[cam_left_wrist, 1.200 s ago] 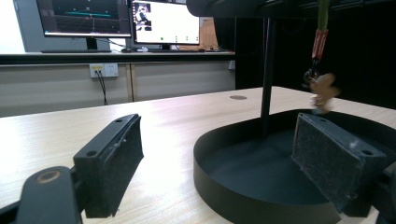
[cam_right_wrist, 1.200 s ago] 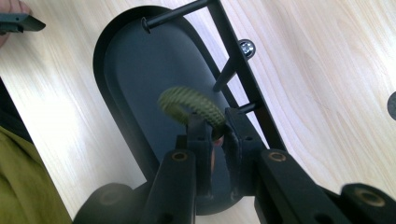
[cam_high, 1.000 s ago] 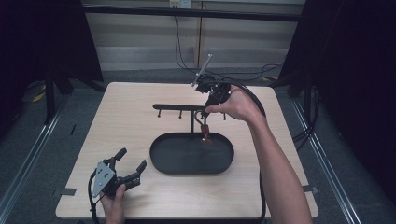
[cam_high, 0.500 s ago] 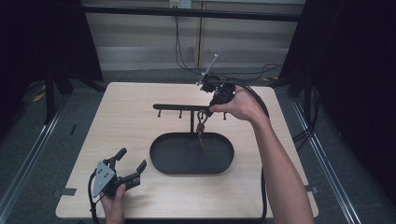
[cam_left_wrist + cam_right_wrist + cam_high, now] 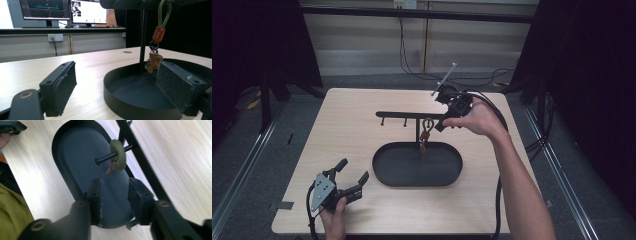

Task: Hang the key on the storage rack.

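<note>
Jaws on the right gripper [image 5: 439, 125] have just been opening, nothing between them; keychain [image 5: 425, 135] is hanging off the rack peg [image 5: 412, 116] beside them. Left gripper [image 5: 115, 90] is resting spread wide, keychain [image 5: 155, 50] dangling beyond. Right gripper view: cord loop [image 5: 118, 155] is sitting on the peg ahead of the parted jaws.

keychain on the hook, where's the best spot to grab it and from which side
Probably the orange tag just under the green cord loop: it is flat and hangs straight down, so the fingers can close across its faces. The loop sits on a peg of the black rack, so come in level from the peg's free end, the side the right gripper is on, and slide it off.
</note>
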`<action>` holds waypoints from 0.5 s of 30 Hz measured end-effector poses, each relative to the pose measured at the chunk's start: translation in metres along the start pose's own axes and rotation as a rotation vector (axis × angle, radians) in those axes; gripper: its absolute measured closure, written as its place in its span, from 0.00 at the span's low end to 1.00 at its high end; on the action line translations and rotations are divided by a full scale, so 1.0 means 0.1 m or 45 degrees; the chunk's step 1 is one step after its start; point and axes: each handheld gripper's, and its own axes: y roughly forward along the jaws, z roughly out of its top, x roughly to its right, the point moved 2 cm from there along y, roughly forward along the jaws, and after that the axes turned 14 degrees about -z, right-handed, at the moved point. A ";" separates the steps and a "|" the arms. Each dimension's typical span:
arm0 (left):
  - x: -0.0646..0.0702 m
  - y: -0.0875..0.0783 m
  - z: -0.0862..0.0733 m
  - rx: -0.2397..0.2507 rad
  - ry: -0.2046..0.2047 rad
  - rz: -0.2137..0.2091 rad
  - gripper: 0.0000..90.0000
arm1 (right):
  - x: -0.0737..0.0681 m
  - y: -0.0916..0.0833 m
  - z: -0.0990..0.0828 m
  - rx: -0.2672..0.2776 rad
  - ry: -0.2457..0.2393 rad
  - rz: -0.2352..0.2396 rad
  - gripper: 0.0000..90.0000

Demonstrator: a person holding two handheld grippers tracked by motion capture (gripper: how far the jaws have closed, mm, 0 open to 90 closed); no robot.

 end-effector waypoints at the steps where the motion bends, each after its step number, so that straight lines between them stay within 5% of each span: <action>1: 0.00 0.00 0.00 0.000 0.000 0.000 0.18 | -0.01 0.00 -0.01 0.005 0.005 0.001 0.66; 15: 0.00 0.00 0.00 0.000 0.000 0.000 0.18 | -0.20 0.01 -0.22 0.131 0.040 0.011 0.51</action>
